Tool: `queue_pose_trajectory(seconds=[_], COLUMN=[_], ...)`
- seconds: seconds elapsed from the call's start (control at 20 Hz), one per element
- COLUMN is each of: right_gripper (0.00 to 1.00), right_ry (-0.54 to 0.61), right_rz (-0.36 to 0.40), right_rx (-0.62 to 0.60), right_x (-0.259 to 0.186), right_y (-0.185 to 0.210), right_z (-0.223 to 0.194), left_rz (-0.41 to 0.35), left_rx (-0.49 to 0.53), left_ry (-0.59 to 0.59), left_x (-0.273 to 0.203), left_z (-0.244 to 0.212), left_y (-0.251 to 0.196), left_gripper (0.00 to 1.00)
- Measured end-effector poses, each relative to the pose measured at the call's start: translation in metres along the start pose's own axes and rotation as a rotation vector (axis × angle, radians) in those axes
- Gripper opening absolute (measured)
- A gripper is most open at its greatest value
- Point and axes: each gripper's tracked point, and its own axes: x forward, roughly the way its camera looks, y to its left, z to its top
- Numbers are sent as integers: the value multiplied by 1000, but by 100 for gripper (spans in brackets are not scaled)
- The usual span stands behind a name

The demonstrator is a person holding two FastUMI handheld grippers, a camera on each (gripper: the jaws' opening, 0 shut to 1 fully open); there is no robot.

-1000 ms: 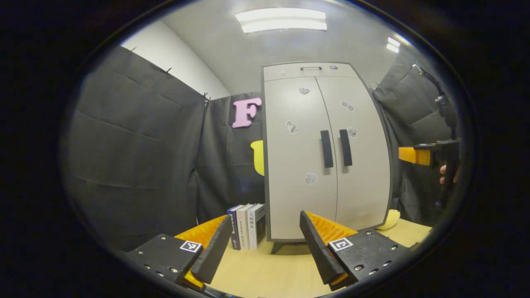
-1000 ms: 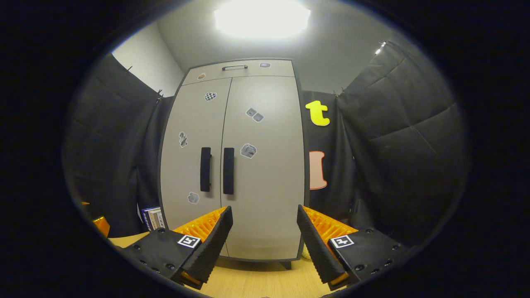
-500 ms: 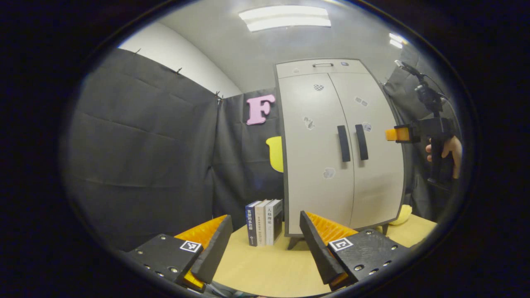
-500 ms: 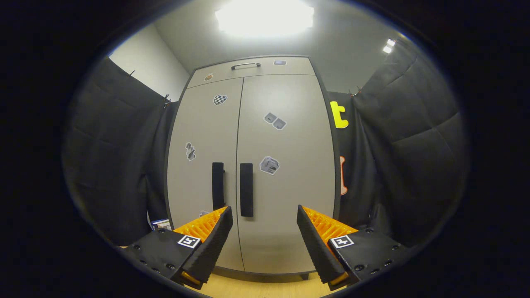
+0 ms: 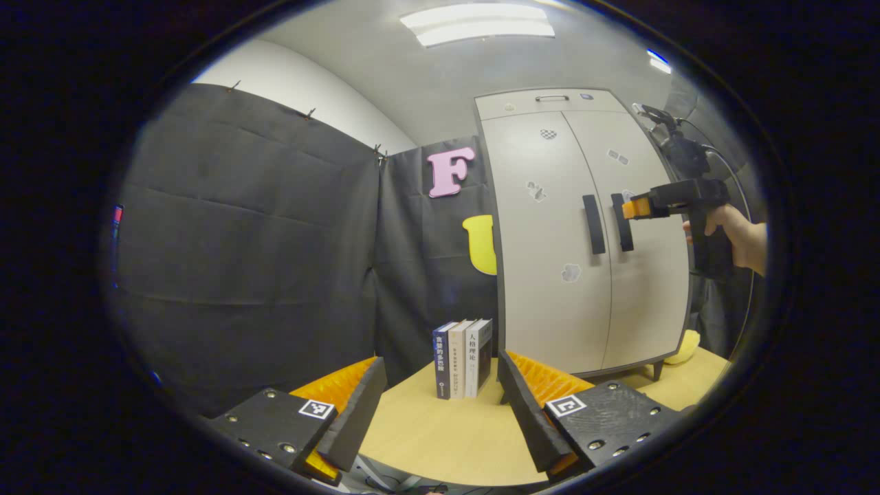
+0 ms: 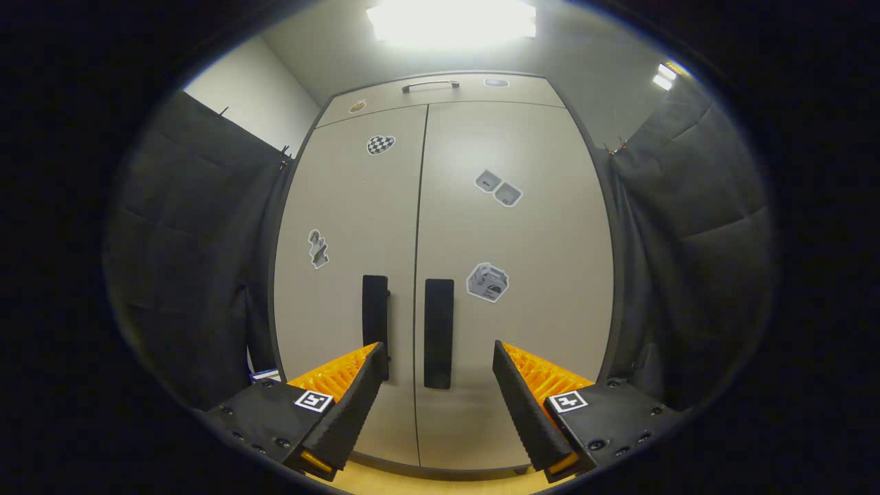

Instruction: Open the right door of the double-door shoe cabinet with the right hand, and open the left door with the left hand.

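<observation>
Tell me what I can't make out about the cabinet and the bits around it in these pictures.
- Cabinet inside: hidden by both shut doors, in both views.
- Yellow thing by the cabinet's foot, left gripper view: mostly behind the cabinet, so unidentifiable.
- Books: in the right gripper view, cut off by the cabinet's side.
- Door stickers: too small to read.

The stickers (image 6: 487, 282) on the cabinet doors are too small to make out (so is print on the books (image 5: 462, 358)).
</observation>
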Motion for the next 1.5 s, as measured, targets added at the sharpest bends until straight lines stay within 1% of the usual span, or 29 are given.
queue_pose_trajectory(seconds=[0.3, 0.35, 0.45, 0.5, 0.55, 0.6, 0.65, 0.7, 0.75, 0.8, 0.85, 0.95, 1.0, 1.05, 1.1, 1.15, 1.2, 1.3, 1.35, 1.4, 1.5], right_gripper=[99, 87, 80, 82, 70, 62, 51, 53, 41, 42, 37, 17, 13, 12, 13, 11, 8, 7, 8, 7, 8], right_ry=[6, 19, 80, 113, 138, 164, 188, 199, 211, 209, 217, 206, 209, 217, 227, 243, 257, 240, 236, 246, 254], right_rz=[-18, -23, -24, -28, -34, -36, -44, -39, -34, -32, -37, -44, -37, -27, -12, 2, 14, 34, 43, 55, 77], right_rx=[34, 36, 46, 56, 69, 83, 98, 125, 152, 158, 143, 84, 65, 74, 87, 93, 86, 47, 50, 62, 67], right_x=[41, 49, 64, 68, 76, 79, 83, 86, 84, 87, 84, 86, 84, 83, 83, 79, 74, 66, 58, 53, 40], right_y=[0, -1, -3, -4, -5, -5, -8, -8, -6, -6, -6, -5, -5, -4, -4, -5, -4, -3, -3, -3, -6], right_z=[3, 0, -13, -19, -27, -32, -38, -39, -39, -39, -40, -40, -38, -40, -40, -39, -40, -39, -37, -36, -35], left_rz=[21, 25, 32, 35, 36, 38, 38, 38, 38, 39, 41, 42, 41, 39, 35, 32, 28, 10, 0, -11, -31], left_rx=[13, 14, 17, 18, 20, 21, 23, 24, 26, 26, 24, 14, 10, 8, 8, 9, 7, -11, -20, -23, -18], left_ry=[25, 28, 32, 33, 34, 35, 35, 35, 35, 35, 36, 34, 32, 30, 27, 22, 19, 14, 14, 13, -1], left_x=[0, 0, 0, 0, 0, 0, 1, 3, 2, 1, 1, 2, 2, 2, 2, 2, 3, 4, 4, 5, 6], left_z=[-8, -10, -11, -11, -12, -12, -12, -12, -12, -12, -11, -11, -10, -10, -8, -6, -4, -1, -2, 0, 5], left_y=[11, 13, 15, 16, 17, 17, 17, 17, 18, 18, 19, 19, 19, 19, 18, 18, 17, 12, 9, 5, -2], left_gripper=[96, 96, 95, 95, 95, 96, 95, 96, 96, 96, 96, 96, 96, 96, 96, 96, 96, 96, 96, 96, 95])
